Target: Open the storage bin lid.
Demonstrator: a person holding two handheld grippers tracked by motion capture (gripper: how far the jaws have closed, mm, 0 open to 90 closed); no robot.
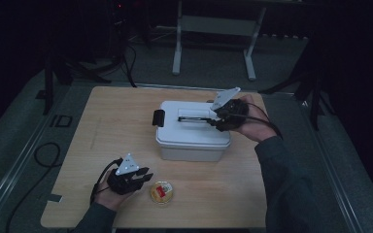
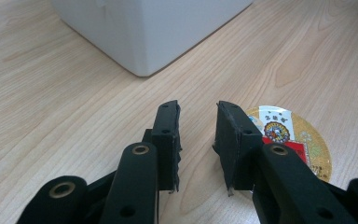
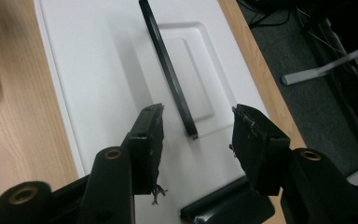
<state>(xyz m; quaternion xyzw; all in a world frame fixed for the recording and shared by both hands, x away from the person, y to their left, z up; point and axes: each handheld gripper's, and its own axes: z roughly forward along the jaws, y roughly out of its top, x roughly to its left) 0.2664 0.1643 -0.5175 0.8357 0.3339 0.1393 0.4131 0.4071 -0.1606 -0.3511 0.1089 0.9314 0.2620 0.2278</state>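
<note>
Hovering over the right end of the white lidded box (image 1: 193, 130), the right tongs (image 3: 196, 125) stand apart, empty, with the box's black handle bar (image 3: 168, 70) lying flat on the shut lid between them. A black latch (image 1: 159, 118) sits on the box's left end. Near the box's front, the left tongs (image 2: 198, 135) are slightly apart, empty, just beside a small round gold-lidded cup (image 1: 161, 191) on the counter (image 1: 107, 126).
</note>
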